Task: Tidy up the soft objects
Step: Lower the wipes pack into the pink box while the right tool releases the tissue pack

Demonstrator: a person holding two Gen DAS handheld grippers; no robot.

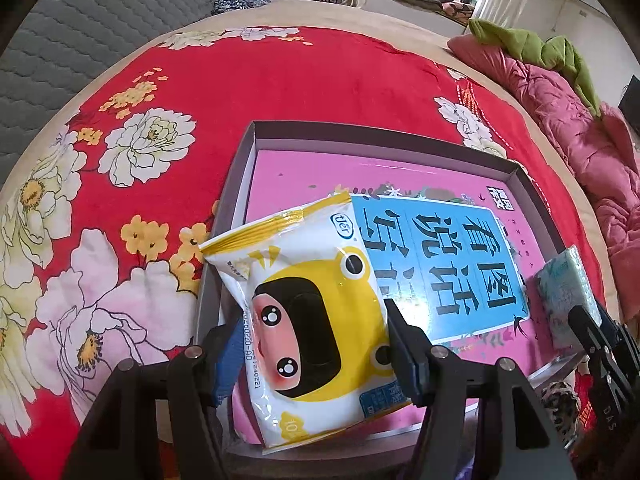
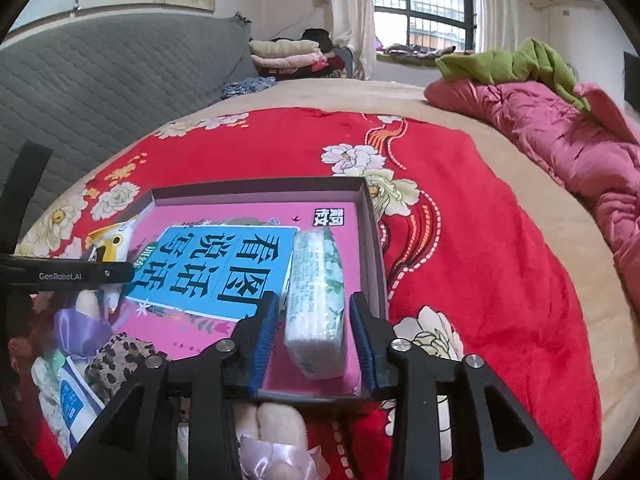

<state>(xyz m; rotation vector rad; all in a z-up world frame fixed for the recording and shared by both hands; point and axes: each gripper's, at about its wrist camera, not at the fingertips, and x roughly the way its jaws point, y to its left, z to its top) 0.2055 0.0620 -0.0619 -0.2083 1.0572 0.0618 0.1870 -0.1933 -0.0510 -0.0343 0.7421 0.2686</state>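
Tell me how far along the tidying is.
Done: the tissue pack lies in the box, the right gripper open around it. In hand: the left gripper holds the wipes pack over the box. Left: the leopard cloth and plush toy outside it.

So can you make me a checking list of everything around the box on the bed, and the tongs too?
Surface: red flowered blanket over a bed.
Job's things: wipes pack with a cartoon face, partly in the shallow box; tissue pack lies in the box on the pink book.
Clutter: leopard-print fabric, a lilac ribbon and other soft bits beside the box.
Tongs: left tongs closed on the wipes pack; right tongs open, tissue pack between the pads, not pressed.
Cables: nothing seen.
Surroundings: pink quilt, green cloth, grey headboard, window.
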